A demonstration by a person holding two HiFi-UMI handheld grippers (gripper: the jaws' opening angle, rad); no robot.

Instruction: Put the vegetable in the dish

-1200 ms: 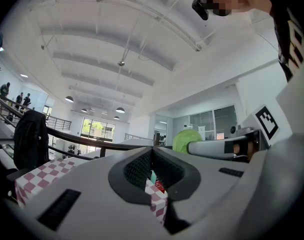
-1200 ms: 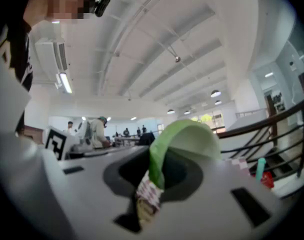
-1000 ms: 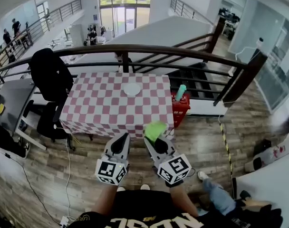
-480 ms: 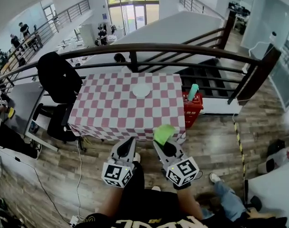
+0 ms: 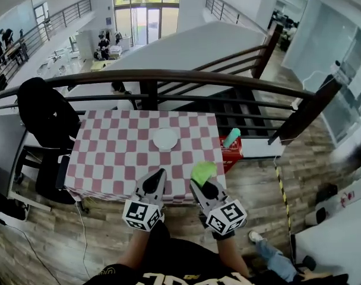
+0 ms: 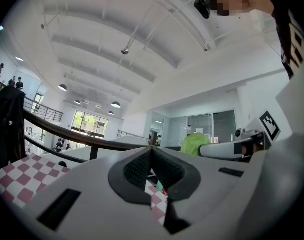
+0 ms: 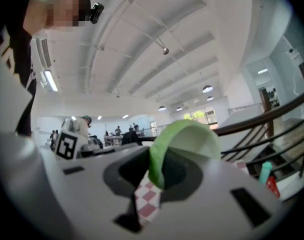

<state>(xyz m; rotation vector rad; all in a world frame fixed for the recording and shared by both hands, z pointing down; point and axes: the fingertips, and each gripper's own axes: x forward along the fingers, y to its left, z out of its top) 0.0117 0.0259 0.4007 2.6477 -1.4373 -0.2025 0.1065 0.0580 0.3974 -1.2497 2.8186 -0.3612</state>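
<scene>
My right gripper [image 5: 199, 181] is shut on a light green leafy vegetable [image 5: 202, 172], held level over the near edge of the checked table [image 5: 106, 153]. The right gripper view shows the green leaf [image 7: 184, 139] pinched between the jaws and standing up above them. My left gripper [image 5: 158, 174] is shut and holds nothing; it points over the same near edge, and in its own view the jaws [image 6: 151, 154] meet. A small white dish [image 5: 165, 138] sits on the table's far half, ahead of both grippers.
A red crate with a teal bottle [image 5: 231, 138] stands at the table's right end. A dark wooden railing [image 5: 168, 77] runs behind the table, with stairs beyond. A black chair with a jacket [image 5: 41, 114] is at the left.
Both grippers have come forward to the table's near edge, the vegetable still in the right one. The table and dish now lie closer in the head view.
</scene>
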